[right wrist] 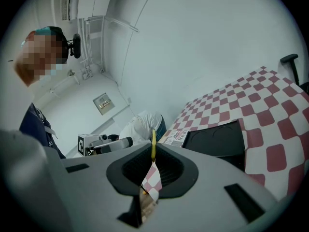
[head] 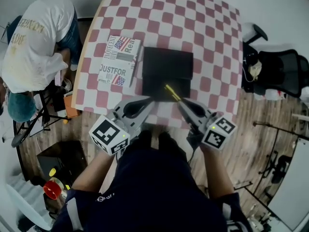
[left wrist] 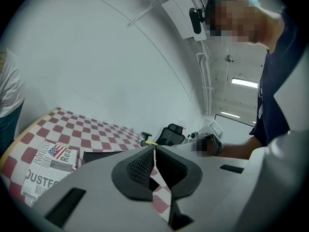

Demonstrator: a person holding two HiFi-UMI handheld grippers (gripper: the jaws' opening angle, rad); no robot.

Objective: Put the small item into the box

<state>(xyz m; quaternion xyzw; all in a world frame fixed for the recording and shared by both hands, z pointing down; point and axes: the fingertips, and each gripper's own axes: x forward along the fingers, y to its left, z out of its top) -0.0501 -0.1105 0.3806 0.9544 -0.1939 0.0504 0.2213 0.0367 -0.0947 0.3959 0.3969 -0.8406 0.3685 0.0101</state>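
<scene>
A flat black box lies in the middle of the checkered table. My right gripper hovers at the box's near edge, shut on a thin yellow stick that points out over the box. In the right gripper view the yellow stick rises from between the closed jaws, with the black box beyond. My left gripper sits just left of it at the same edge, jaws together with nothing seen between them. In the left gripper view the black box shows low at the left.
A printed newspaper-style packet lies left of the box. A person in a white shirt bends beside the table's left edge. A black office chair stands to the right. Clutter, including a red roll, sits on the wooden floor.
</scene>
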